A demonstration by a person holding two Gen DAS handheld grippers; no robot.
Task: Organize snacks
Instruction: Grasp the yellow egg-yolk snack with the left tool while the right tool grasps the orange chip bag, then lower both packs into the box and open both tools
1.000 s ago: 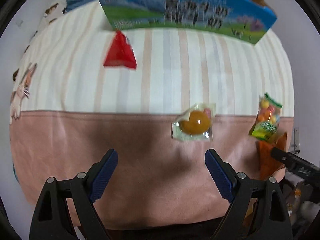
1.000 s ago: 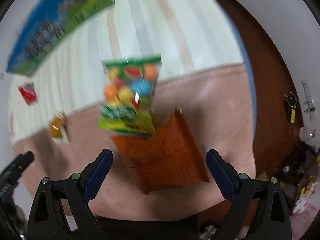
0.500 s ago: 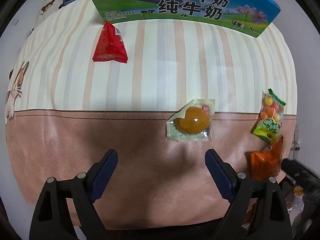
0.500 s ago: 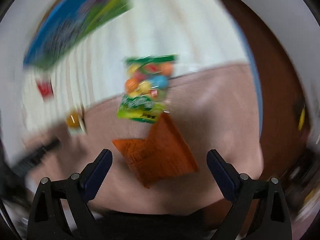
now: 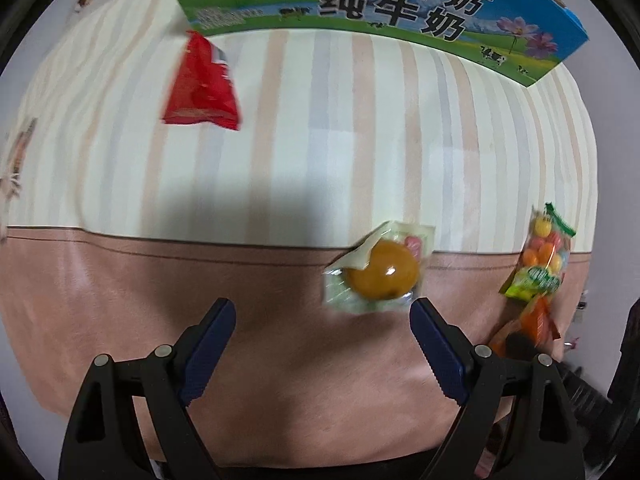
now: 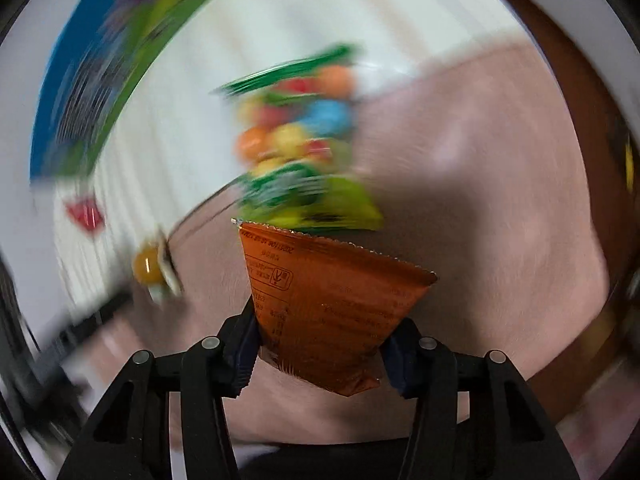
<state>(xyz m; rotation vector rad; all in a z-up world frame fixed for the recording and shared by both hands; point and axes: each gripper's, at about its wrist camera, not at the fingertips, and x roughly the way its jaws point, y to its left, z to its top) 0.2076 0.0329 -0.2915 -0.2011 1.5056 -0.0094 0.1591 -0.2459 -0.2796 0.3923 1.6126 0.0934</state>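
Note:
My right gripper (image 6: 324, 328) is closing its jaws, and the blue pads pinch an orange snack packet (image 6: 328, 292) by its lower end over the pink band of the cloth. A green bag of coloured candy balls (image 6: 300, 152) lies just beyond that packet, blurred. My left gripper (image 5: 322, 308) stands open and empty, pointing down at the pink band. A clear packet with an orange jelly (image 5: 380, 272) lies just ahead of its right finger. A red packet (image 5: 202, 88) lies far left on the striped part. The candy bag (image 5: 544, 256) and orange packet (image 5: 536, 320) show at the right edge.
A blue and green milk carton box (image 5: 380, 4) stands along the far edge of the striped cloth (image 5: 360, 140). The cloth's right edge ends at brown floor (image 6: 580, 80). Dark clutter lies off the right side.
My right gripper has shut on the orange packet, which lay loose between its wide fingers before. My left gripper has come lower and closer to the cloth, staying open.

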